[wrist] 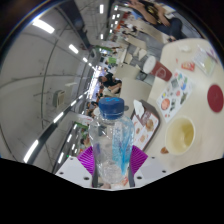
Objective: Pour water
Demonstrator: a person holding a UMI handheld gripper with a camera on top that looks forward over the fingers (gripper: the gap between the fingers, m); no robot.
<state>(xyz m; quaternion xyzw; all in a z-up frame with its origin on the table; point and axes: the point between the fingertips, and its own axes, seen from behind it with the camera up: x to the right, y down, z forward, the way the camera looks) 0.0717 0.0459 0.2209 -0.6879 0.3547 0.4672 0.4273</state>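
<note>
A clear plastic water bottle [111, 140] with a blue cap and a blue-patterned label stands between my fingers. My gripper [112, 160] is shut on the bottle, its purple pads [89, 158] pressing both sides. The view is rolled strongly, so the bottle is held tilted above the table. A pale yellow cup [180, 134] stands on the white table [192, 60] just right of the bottle, a little ahead of the fingers.
On the table beyond the cup lie a red disc [215, 96], a printed packet [175, 95] and other small items. People sit at tables farther back. The ceiling with strip lights [42, 25] fills the other side of the view.
</note>
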